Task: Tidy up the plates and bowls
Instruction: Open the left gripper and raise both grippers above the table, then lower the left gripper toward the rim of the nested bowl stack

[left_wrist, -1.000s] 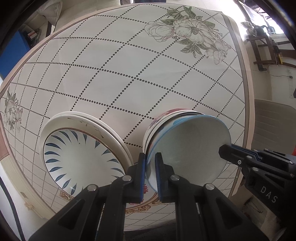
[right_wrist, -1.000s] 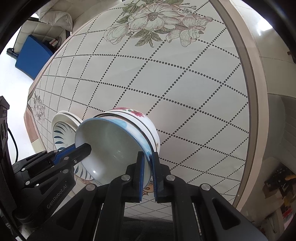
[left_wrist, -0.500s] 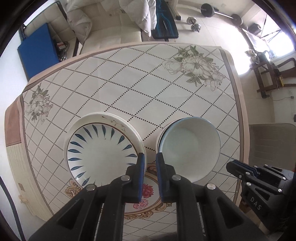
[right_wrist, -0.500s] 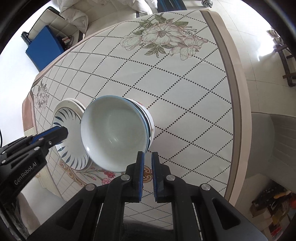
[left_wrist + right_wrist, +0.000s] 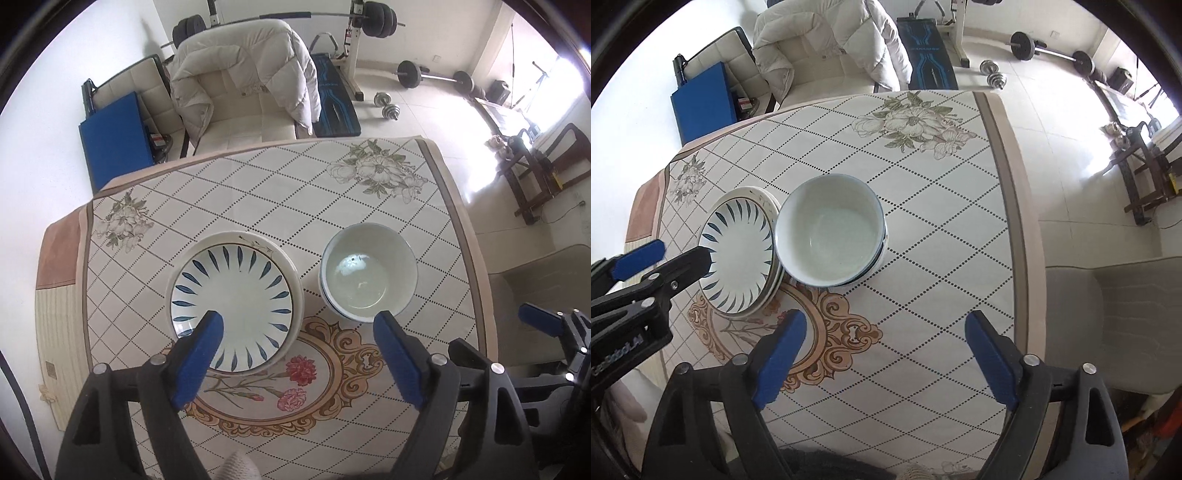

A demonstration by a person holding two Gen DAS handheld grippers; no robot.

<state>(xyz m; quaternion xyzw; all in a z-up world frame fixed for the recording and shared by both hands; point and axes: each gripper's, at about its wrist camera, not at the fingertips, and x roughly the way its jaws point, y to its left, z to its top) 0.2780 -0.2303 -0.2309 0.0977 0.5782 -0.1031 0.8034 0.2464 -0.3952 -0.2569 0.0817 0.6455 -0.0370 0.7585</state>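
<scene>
White porcelain fills your left wrist view: one stack of plates and one stack of bowls sit side by side on the table, which is covered with a diamond-grid cloth printed with flowers. The top plate carries blue leaf strokes that radiate from its centre; at least one more plate rim shows beneath it. The top bowl stands upright, mouth up, with at least one blue-edged rim showing under it; being round, neither stack has a long axis. Your left gripper hangs above the near side of the table, and its jaws have just been opening; they stand wide apart with nothing between them, one blue pad over the plate's near edge, the other just short of the bowls. Part of your right gripper shows at the right edge.

From your right wrist view, the same two stacks lie further up the cloth, the bowls overlapping the plates in the picture; whether they touch cannot be told. Your right gripper has likewise just been opening its jaws, which hold nothing and stand wide above bare cloth. Your left gripper reaches in from the left, one finger over the plate's rim.
</scene>
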